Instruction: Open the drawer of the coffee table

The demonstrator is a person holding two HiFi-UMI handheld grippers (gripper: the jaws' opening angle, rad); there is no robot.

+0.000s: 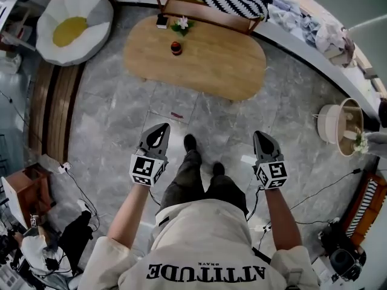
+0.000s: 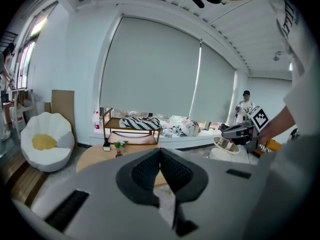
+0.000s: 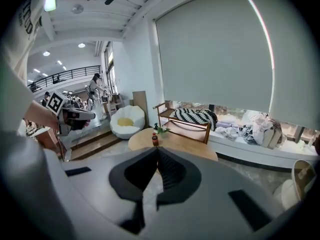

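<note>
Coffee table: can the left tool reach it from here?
Probably not yet. The left tool, shut and empty, hangs over the floor, apart from the coffee table. Nothing blocks the way; the person likely just needs to step closer.

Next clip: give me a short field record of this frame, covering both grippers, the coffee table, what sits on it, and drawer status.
left gripper: shut, empty, over the floor, short of the table
right gripper: shut, empty, also short of the table
coffee table: oval wooden top, ahead of both grippers, untouched
on table: small red bottle, small plant
drawer: not visible in any view
stage: approach, no contact yet
</note>
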